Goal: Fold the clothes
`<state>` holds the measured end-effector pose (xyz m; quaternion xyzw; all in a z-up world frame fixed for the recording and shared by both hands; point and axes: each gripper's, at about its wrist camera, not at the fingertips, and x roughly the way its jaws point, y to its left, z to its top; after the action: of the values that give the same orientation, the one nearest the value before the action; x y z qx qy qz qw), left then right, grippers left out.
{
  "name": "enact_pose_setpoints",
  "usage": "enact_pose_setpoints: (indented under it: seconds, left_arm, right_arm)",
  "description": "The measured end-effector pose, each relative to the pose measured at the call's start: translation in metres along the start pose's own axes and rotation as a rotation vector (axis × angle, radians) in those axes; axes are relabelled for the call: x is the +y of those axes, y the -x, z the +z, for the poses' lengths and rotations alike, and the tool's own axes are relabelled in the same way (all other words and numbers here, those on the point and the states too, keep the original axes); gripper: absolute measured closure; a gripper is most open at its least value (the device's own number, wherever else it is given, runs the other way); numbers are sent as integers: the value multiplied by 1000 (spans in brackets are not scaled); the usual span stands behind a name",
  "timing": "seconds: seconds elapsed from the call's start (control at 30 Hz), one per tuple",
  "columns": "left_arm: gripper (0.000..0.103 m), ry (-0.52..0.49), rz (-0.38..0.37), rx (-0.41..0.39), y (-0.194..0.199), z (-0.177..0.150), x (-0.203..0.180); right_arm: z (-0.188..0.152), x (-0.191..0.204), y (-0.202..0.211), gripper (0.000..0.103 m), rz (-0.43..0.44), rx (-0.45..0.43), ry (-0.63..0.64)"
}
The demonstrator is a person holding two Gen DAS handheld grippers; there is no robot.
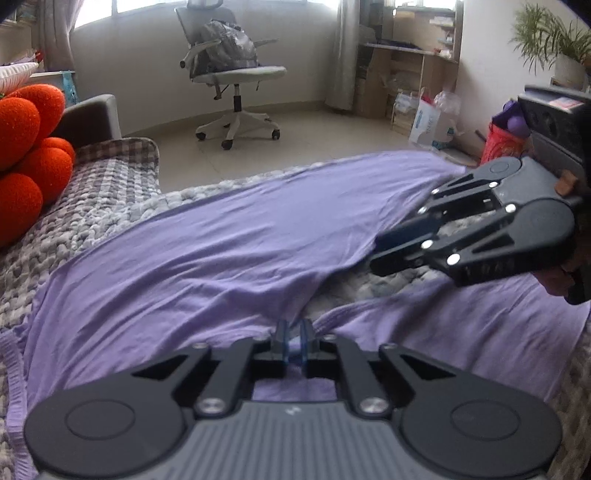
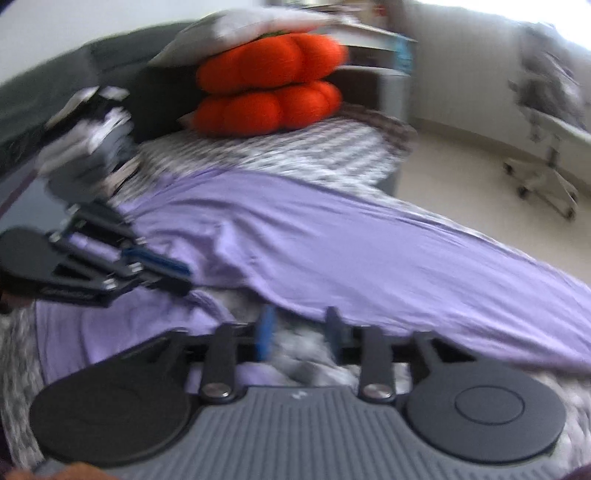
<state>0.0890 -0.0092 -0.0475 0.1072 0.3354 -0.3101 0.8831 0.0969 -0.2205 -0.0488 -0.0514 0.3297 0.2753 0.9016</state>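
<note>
**Lilac garment half folded on the knitted sofa cover**

Across the grey knitted cover point(image 1: 96, 210) of the sofa lies a lilac garment point(image 1: 192, 258), spread wide, with one broad flap doubled over itself so that its folded edge runs diagonally through the left wrist view. Beneath that raised edge a patch of the knitted cover shows, and a second, flatter layer of the same cloth lies nearer the cameras.

At the near edge of the fold sits the left gripper point(image 1: 294, 338). Its blue-padded jaws stand only a narrow slit apart, the lilac cloth lies right at their tips and shows between them, but whether the pads pinch it cannot be told.

To its right the right gripper point(image 2: 301, 328) points at the same folded edge from the side. Its jaws are clearly parted, with the knitted cover visible in the gap and nothing gripped; the cloth edge lies just beyond the fingertips. The right wrist view is blurred.

Further out, orange plush cushions point(image 2: 269, 92) are stacked at the sofa's far end under a pale pillow point(image 2: 236, 26). On the tiled floor point(image 1: 314, 136) beyond stands a grey office chair point(image 1: 229, 70) with a bundle on its seat, near shelves point(image 1: 413, 70) and a potted plant point(image 1: 554, 40).
</note>
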Motion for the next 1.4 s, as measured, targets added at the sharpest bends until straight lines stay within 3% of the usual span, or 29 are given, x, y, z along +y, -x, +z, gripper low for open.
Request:
enact_pose_setpoints:
  seconds: [0.27,0.57,0.67,0.77,0.83,0.97,1.0,1.13,1.2,1.4]
  left_arm:
    - [75,36,-20,-95,-7,9,-12]
    - [74,5,-8,-133,-24,11,-31]
    - [74,18,-10,-130,-27,10,-29]
    - [74,15,-21,-71,-36,7,-29]
    - [74,4,-28,-52,-38,3,-30]
    - [73,29,-24,-46,-32,3,-29]
    - [69,35,-15,-49,-30,2,-30]
    - [59,46,30,-51,-22,-1,-30]
    - [55,65,59,-43,-16,0,-28]
    - [46,104,126,-39,4,4,-27]
  right_arm:
    - [-14,-51,25,61,-191,-11,-230]
    - [-28,-92,36,61,-369,-70,-463]
    - [-28,-92,32,62,-406,-90,-478]
    - [-24,-84,26,77,-471,-51,-407]
    - [-21,-78,23,80,-516,-9,-345]
    - [-21,-79,29,80,-523,4,-361]
    - [-23,-78,30,72,-518,2,-367]
    - [-19,-72,36,68,-477,-15,-388]
    - [-17,-66,41,59,-455,-39,-397]
    - [-9,-48,45,56,-393,-77,-423]
